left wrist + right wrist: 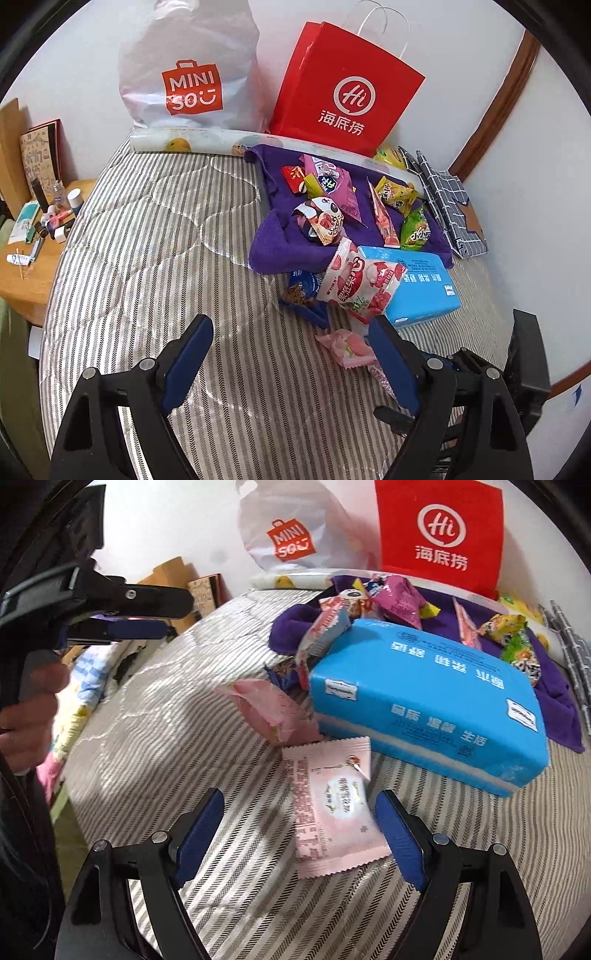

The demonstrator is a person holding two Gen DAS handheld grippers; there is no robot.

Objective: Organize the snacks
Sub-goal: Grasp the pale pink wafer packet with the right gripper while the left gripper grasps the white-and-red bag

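Right now the right hand-held gripper (300,834) sits low at the bottom of its frame, jaws spread wide, with a pale pink snack sachet (332,808) lying flat on the striped bed (147,716) between the blue pads (201,830), touched by neither. Just above it, a second pink packet (269,709) leans against the blue tissue pack (428,701) at centre right. Behind that, on the purple towel (561,709), the rest of the snacks are piled: a magenta pouch (399,594), yellow and green wrappers (517,646).

Over on the left wrist view, the left hand-held gripper (291,354) is also wide open at bottom centre, holding nothing, hovering over bare striped bedding. A red-and-white fruit snack bag (360,284) rests across the tissue pack's edge, right of centre. At the top of the frame a white Miniso bag (192,70) and a red Haidilao paper bag (347,92) stand against the wall.
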